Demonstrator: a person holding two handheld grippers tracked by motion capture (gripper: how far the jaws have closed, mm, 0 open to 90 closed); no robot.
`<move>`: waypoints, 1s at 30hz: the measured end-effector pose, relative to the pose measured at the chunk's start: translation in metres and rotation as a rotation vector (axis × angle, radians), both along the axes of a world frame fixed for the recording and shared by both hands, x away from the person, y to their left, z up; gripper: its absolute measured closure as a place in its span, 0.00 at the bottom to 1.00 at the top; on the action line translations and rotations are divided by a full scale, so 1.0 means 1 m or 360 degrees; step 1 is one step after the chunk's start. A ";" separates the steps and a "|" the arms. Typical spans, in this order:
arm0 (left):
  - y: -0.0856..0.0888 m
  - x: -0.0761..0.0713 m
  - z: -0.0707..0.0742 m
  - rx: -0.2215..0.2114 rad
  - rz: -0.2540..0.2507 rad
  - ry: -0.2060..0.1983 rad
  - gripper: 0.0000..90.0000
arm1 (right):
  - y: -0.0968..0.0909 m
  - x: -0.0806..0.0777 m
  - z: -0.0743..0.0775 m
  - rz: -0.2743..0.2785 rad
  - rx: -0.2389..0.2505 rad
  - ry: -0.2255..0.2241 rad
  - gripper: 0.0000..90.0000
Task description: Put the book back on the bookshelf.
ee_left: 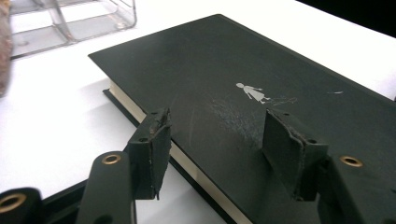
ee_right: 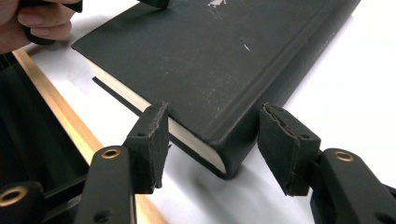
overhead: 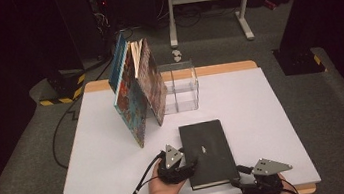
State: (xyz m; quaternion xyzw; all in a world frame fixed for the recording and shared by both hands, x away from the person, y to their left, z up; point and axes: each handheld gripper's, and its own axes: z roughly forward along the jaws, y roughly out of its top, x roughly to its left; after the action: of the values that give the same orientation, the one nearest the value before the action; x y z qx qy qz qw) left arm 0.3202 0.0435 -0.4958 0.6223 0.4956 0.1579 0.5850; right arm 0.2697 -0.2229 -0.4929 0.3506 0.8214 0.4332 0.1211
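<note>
**Both hand-held grippers poised at the black book, no grip yet**

Black hardcover book [overhead: 208,152] lies flat on the white table [overhead: 103,161], toward the 6 o'clock edge in the high view; small silver figure on its cover; spine along its 3 o'clock side.

Left hand-held gripper [overhead: 185,168] sits at the book's 9 o'clock long edge; in the left gripper view its jaws stand apart, one pad [ee_left: 154,142] hanging off the page edge, the other above the cover; no pressing visible.

Right hand-held gripper [overhead: 241,181] at the book's near 5 o'clock corner; jaws apart, straddling the spine corner with clear gaps on both sides.

Judged step: the approach to lifting the book, probably to stand it with the leaning books [overhead: 136,89] beside the clear acrylic holder [overhead: 179,88] at 12 o'clock. Next move likely calls for one jaw to slide under the cover overhang, then close across the thickness; both hands lifting evenly so the block does not sag open.

View differences: the high view gives the layout, books and holder, but hides the jaw gaps; the right gripper view shows the table's wooden rim [ee_right: 56,100] and the other hand's fingers [ee_right: 37,21]; the left gripper view shows the page edges and scuffs on the cover.
</note>
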 end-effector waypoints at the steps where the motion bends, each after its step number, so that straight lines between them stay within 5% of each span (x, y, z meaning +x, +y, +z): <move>1: 0.000 0.000 0.000 0.0000 0.0000 0.0000 0.47 | 0.000 0.000 0.000 0.0000 0.0000 0.0000 0.48; 14: 0.018 0.016 0.002 -0.0010 0.0065 0.0014 0.48 | 0.040 0.016 0.006 0.0009 -0.0010 -0.0038 0.48; 21: 0.020 0.018 0.001 -0.0026 0.0050 0.0054 0.47 | 0.032 0.019 0.008 0.0006 0.0060 -0.0023 0.50; 30: 0.018 0.009 0.001 -0.0021 0.0079 0.0029 0.52 | 0.023 0.048 0.011 -0.0172 0.0128 -0.0003 0.50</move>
State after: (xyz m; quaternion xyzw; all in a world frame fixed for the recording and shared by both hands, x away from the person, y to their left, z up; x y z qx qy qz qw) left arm 0.3297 0.0611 -0.4948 0.6072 0.5172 0.1636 0.5805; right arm 0.3180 -0.2003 -0.4823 0.3985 0.7832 0.4590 0.1310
